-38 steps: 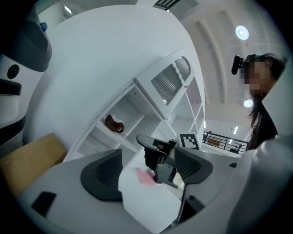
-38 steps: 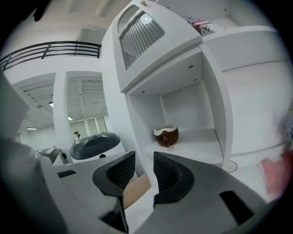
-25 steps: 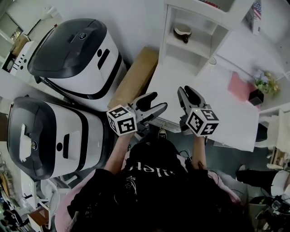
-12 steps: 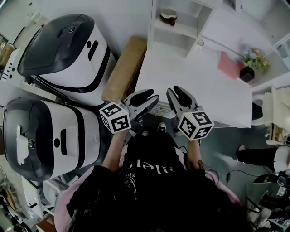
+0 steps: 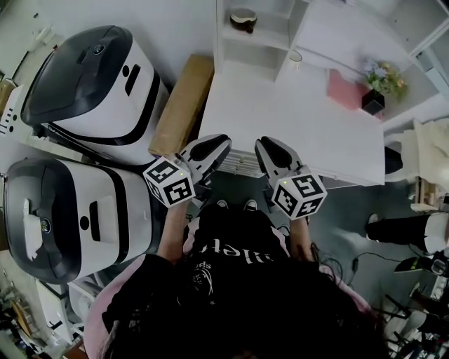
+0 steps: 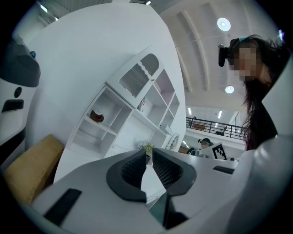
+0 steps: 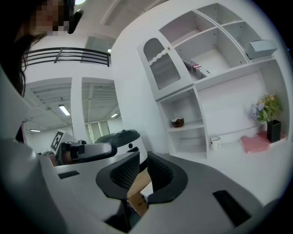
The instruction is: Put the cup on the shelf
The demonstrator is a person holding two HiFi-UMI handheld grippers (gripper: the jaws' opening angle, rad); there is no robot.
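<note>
Well, two big white-and-dark machines (image 5: pixel 91 77) stood at the far left, off the table (image 5: pixel 302 133). A brown box (image 5: pixel 182 105) lay against the table's left edge.

The left gripper (image 5: pixel 224 142) hung over the tabletop's near edge, toward the near left corner. Its jaws were closing, the pads all but together, and in the left gripper view (image 6: pixel 147 153) nothing was between them.

The shelf (image 5: pixel 256 52) rose at the tabletop's far left corner. A small bowl (image 5: pixel 243 17) sat on one of its upper boards, well apart from both grippers.

The right gripper (image 5: pixel 264 144) hung just beside the left one, also over the near edge. In the right gripper view (image 7: pixel 143 157) its pads stood tight together, with only a thin slit between them, and it held nothing; the box showed through that slit.

The cup (image 5: pixel 295 57) stood upright on the tabletop at the far edge, just right of the shelf's lower compartments and not on any board. The right gripper view showed it (image 7: pixel 215 142) white, beside the shelf's upright wall.

Farther right, a pink pad (image 5: pixel 342 91) lay flat near the far edge. A dark pot of flowers (image 5: pixel 374 99) stood just beside it, toward the far right corner.
</note>
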